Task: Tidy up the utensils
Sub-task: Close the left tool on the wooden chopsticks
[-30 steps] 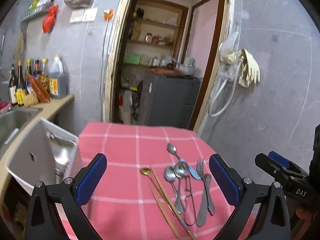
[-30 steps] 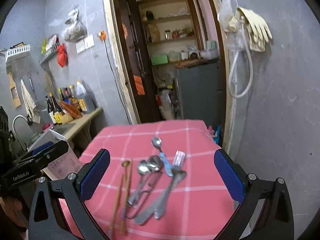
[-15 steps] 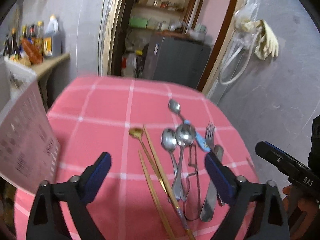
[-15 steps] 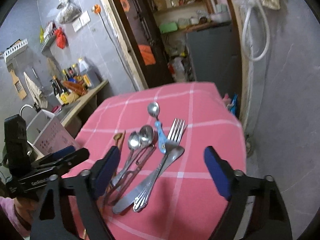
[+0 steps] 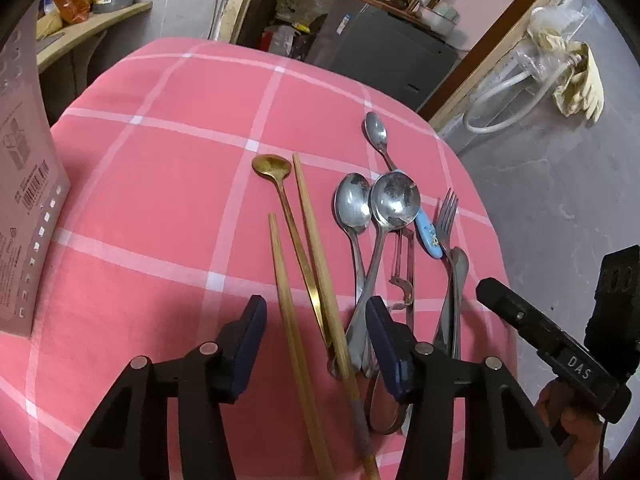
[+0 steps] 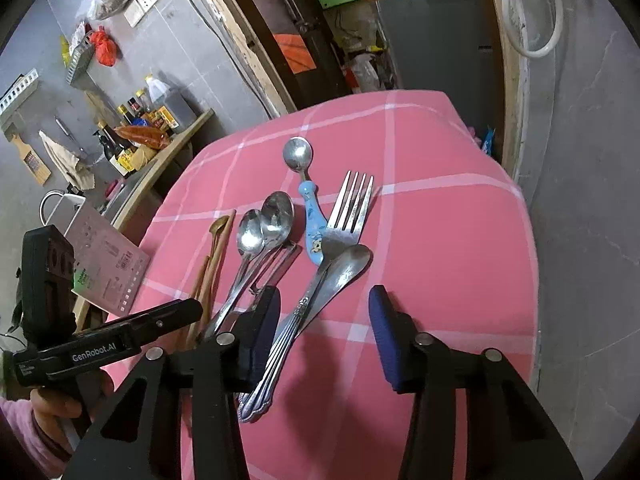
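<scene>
Basically nothing was sorted yet: utensils (image 5: 360,240) lay bunched on the pink-clothed bench (image 5: 160,208); left gripper (image 5: 314,344) straddled the chopsticks (image 5: 316,240), right gripper (image 6: 322,332) the fork (image 6: 344,220), fingers closing, neither grasping.

Both my views are evenly lit by soft indoor light from above, fairly bright on the pink tablecloth (image 5: 160,208). My claws throw soft dark shadows on the cloth toward 6 o'clock. The steel spoons (image 6: 264,228) carry dull glints. Fisheye bending curves walls and door frame strongly toward the rims, and black vignette fills every corner. Focus stays sharp throughout.
</scene>
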### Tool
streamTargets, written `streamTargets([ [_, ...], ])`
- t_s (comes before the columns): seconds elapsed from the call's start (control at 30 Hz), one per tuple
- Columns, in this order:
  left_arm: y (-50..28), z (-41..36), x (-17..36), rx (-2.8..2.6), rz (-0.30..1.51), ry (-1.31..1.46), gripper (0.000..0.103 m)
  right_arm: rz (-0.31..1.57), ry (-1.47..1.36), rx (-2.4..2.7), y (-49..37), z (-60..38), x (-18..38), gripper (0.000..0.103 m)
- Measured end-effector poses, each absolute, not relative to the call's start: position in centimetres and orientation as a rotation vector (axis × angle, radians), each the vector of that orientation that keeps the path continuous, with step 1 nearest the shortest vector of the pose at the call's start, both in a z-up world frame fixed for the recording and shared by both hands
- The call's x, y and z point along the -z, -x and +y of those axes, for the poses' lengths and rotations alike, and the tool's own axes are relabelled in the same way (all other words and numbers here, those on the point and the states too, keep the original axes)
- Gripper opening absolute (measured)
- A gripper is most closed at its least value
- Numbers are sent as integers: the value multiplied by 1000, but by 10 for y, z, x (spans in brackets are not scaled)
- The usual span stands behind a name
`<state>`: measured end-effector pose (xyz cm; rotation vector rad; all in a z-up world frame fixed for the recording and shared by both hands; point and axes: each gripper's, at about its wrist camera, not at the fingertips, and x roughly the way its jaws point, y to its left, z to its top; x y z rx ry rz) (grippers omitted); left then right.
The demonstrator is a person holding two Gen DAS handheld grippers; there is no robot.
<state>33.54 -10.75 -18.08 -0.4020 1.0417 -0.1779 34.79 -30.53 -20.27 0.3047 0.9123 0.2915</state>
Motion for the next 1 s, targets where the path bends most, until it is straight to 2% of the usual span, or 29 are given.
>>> streamTargets([
  [0.13,-344,-107,180,167,1066,414,42,934,-323,-304,-357,-306,205,41],
  [0.3,-360,-109,181,143,1125,413,27,951,-358,-309,-370,-305,212,41],
  [0.47,-367,-103,183,125,1173,465,17,952,-341,-317,-383,-302,213,41],
  [1.0,-368,-89,189,190,1205,578,12,956,-352,-389,-429,-315,216,41],
])
